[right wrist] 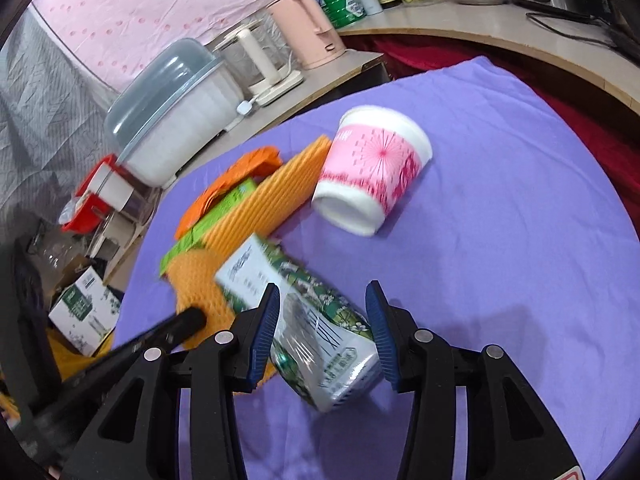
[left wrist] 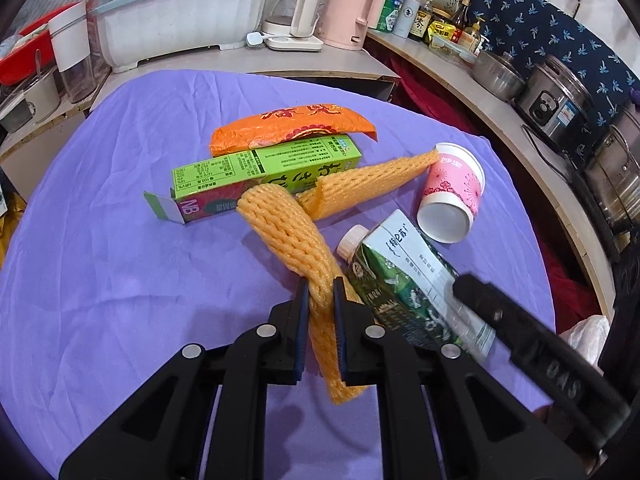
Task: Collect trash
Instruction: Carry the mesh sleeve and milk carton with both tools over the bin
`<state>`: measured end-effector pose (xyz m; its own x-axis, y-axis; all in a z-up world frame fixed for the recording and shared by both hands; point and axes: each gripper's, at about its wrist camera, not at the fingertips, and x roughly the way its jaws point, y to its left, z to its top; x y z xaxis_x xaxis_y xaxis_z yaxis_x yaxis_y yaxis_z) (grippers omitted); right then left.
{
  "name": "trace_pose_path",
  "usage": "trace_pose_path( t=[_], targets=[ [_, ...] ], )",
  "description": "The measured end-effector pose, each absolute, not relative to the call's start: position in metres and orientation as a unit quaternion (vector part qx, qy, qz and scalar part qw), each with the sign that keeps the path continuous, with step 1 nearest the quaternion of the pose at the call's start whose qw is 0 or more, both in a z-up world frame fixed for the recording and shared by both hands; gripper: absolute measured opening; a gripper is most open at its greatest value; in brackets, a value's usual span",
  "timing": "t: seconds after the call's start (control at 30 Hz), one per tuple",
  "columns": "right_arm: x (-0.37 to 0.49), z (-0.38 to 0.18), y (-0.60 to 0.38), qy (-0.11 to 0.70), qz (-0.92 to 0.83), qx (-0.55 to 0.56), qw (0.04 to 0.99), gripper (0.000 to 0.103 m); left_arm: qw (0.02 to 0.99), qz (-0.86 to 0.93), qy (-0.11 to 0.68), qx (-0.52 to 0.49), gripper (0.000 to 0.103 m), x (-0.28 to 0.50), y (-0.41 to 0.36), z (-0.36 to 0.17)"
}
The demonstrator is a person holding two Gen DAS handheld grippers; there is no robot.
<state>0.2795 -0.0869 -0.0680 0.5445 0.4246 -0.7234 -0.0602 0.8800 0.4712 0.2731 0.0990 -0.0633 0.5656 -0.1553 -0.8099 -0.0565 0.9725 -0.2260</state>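
Left claw (left wrist: 321, 285): clamped narrow on the yellow foam net (left wrist: 296, 240), which hangs through the jaws and trails out below them.
Right claw (right wrist: 323, 300): half wide, its pads pressing both sides of the green-and-white milk carton (right wrist: 320, 332); the carton looks crushed where it is held.
Other trash: a green box (left wrist: 256, 176), an orange wrapper (left wrist: 292, 124), a second foam net (left wrist: 372, 184) and a pink paper cup (left wrist: 452, 192) lie together on the worktop's purple cloth (left wrist: 100, 260).
Where the held things are: both low over the near part of the cloth, close beside each other.
Trash bin: none in sight in either view.
Risk, net: the soft foam is gripped at one thin spot, so a quick swing could let it slide out.
Risk, carton: it sits skewed in the jaws with its capped end sticking forward; it may twist loose or knock the cup, which lies on its side and would roll.
Risk, claws: they work very near each other and could collide.
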Motion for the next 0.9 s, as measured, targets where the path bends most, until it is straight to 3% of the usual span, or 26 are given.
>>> trace_pose_path(
  t=[0.17, 0.3, 0.5, 0.9],
  targets=[
    [0.246, -0.073, -0.071, 0.464, 0.152, 0.172, 0.856, 0.046, 0.877, -0.034, 0.466, -0.11, 0.011, 0.258, 0.101, -0.062],
    [0.231, -0.076, -0.058, 0.464, 0.148, 0.145, 0.862, 0.055, 0.875, -0.033, 0.47, -0.11, 0.011, 0.248, 0.105, -0.064],
    [0.229, -0.084, -0.046, 0.461, 0.128, 0.113, 0.871, 0.053, 0.873, -0.029, 0.475, -0.108, 0.011, 0.241, 0.109, -0.068],
    [0.199, -0.056, -0.08, 0.419, 0.081, 0.157, 0.891, 0.049, 0.878, -0.045, 0.467, -0.096, 0.011, 0.216, 0.097, -0.054]
  ],
)
